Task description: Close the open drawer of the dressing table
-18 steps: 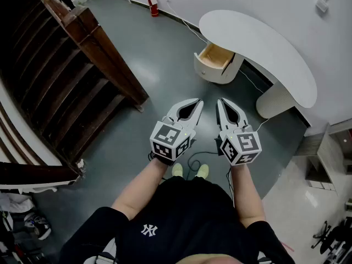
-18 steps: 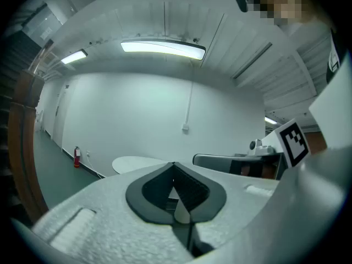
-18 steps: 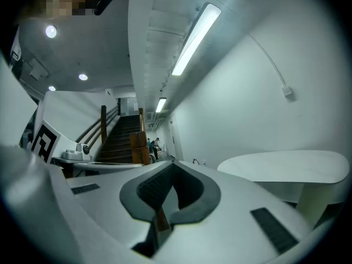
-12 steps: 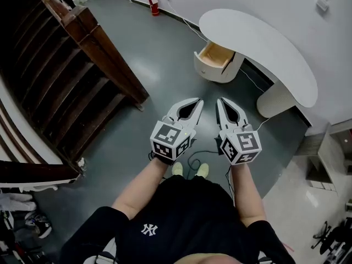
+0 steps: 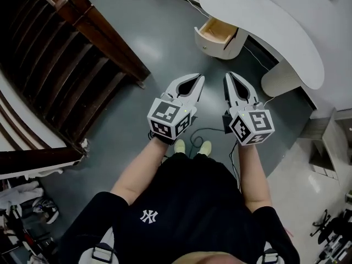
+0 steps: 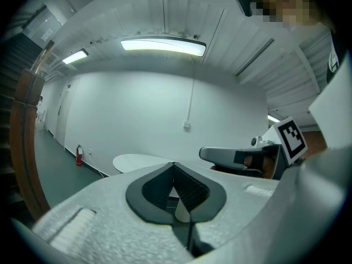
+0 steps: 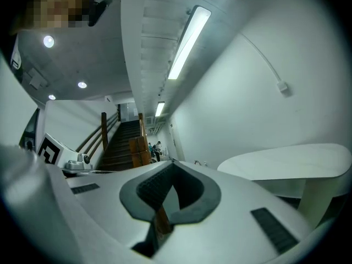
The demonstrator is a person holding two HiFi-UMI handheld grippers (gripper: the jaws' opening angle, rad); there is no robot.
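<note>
The drawer (image 5: 216, 31) stands pulled out of a rounded white pedestal under one end of the dressing table (image 5: 275, 32). Its pale wood inside shows from above. It lies well ahead of both claws, touched by neither.

The left claw (image 5: 200, 77) and the right claw (image 5: 227, 75) hover side by side over the floor (image 5: 165, 48), each clenched tip to tip on nothing. Their own views confirm it: the left claw (image 6: 174, 163) and the right claw (image 7: 171, 161) both show ribbed pads meeting at the point.

The only writing we can read is the white interlocked "NY" on the person's black shirt (image 5: 147, 216) (the marker cubes (image 5: 168, 118) carry only black-and-white squares).

The head view alone shows the drawer. The left gripper view gives us the table's curved top, a red fire extinguisher (image 6: 78, 154) against the white wall (image 6: 137, 114) and ceiling light tubes (image 6: 163, 45). The right gripper view looks up a dark wooden staircase (image 7: 124, 142).

The floor is smooth grey-green, with a black cable (image 5: 206, 132) beside pale shoes (image 5: 191, 146).
</note>
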